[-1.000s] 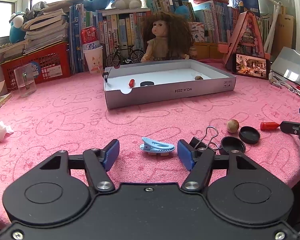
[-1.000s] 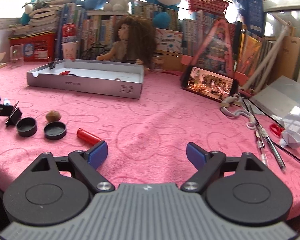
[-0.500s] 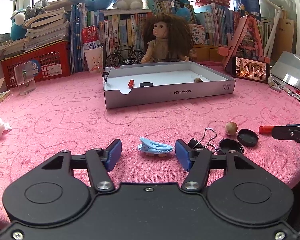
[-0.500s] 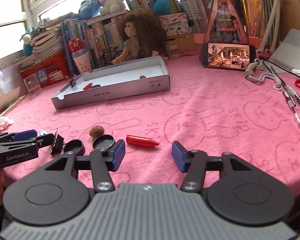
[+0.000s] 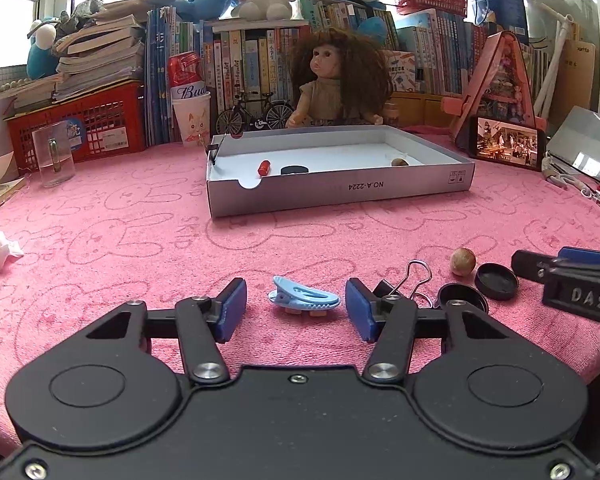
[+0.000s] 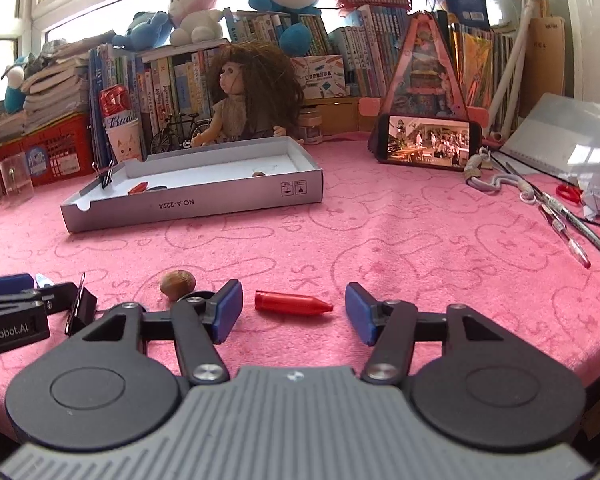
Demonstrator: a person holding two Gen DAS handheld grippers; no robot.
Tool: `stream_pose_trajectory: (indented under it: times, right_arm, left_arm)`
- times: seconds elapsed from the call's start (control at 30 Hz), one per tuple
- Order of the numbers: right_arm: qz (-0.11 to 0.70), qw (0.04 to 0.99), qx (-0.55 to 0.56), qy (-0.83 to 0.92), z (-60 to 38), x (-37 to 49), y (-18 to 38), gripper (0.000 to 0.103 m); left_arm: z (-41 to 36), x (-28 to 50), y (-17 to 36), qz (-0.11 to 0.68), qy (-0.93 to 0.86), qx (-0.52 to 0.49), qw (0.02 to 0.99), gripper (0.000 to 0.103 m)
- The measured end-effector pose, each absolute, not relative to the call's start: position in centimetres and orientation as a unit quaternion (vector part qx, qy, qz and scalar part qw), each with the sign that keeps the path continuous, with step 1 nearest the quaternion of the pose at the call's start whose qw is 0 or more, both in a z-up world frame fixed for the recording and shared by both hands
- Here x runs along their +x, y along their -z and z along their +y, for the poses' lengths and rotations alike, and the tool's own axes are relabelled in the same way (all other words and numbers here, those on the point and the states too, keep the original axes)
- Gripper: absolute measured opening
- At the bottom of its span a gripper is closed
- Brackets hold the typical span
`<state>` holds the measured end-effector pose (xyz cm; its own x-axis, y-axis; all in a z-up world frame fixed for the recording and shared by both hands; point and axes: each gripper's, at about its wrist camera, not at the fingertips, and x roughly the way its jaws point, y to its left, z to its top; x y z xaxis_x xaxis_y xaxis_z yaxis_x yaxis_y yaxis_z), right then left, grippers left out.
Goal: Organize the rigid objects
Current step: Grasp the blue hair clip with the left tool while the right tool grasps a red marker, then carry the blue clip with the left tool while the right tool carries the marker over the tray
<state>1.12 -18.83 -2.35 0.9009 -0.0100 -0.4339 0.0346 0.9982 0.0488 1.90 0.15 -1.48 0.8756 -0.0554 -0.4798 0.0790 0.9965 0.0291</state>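
Right tongs (image 6: 294, 312) now straddle red crayon (image 6: 292, 304), nut (image 6: 177, 282) beside

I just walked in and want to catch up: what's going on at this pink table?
A person is sorting small items into the grey box with two handheld grippers. The left gripper has been closing around a blue hair clip; the right gripper, just reopening, brackets a red crayon. Neither is gripped yet. A nut, two black caps and a binder clip still lie loose.
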Motion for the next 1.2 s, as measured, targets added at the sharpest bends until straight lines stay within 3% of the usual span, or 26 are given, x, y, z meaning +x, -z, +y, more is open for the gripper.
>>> stream_pose_trajectory:
  times: [0.13,0.3,0.5,1.2]
  right_arm:
    - [0.212,0.977,0.012,0.014,-18.1,1.1,2.7,0.069]
    - [0.208,0.978,0.01,0.011,-18.2,1.1,2.7,0.057]
    - [0.207,0.978,0.01,0.009,-18.4,1.2,2.7,0.048]
    - [0.198,0.98,0.022,-0.016,-19.5,3.3,1.0,0.048]
  left_arm:
    - [0.1,1.9,1.5,0.244,0.035,0.027,0.969,0.049]
    - [-0.2,1.7,1.6,0.24,0.047,0.028,0.969,0.038]
    - [-0.4,1.6,1.6,0.238,0.047,0.031,0.97,0.037]
    - [0.4,3.4,-0.3,0.235,0.025,0.006,0.972,0.036]
